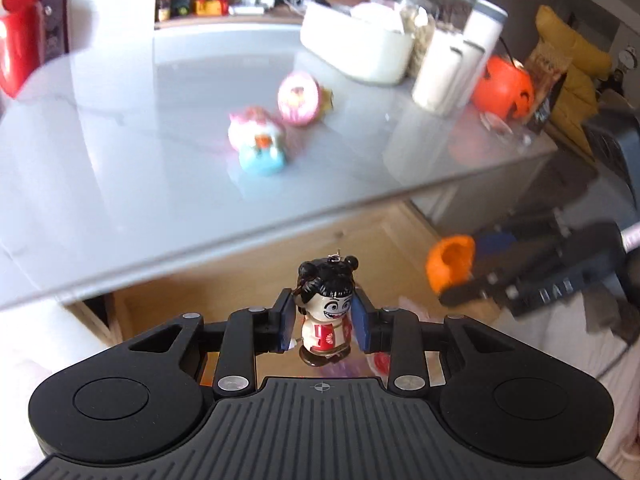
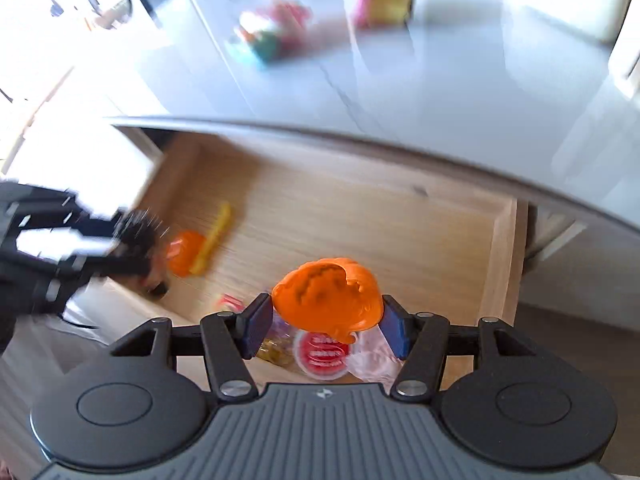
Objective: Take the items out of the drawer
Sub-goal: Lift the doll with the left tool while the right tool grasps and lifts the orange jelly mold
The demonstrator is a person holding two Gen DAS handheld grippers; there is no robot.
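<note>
Left hand-held gripper at lower centre of its view is clamped on a small doll, which I hold upright between the blue pads, above the open drawer. Right hand-held gripper grips an orange mould at centre frame, pads pressing both its sides. Beneath it, on the drawer floor, I see a red lid, a yellow piece and another orange piece toward the left. Beyond the drawer, the tabletop carries two blurred toys, a white tub and a pumpkin bucket at upper right.
</note>
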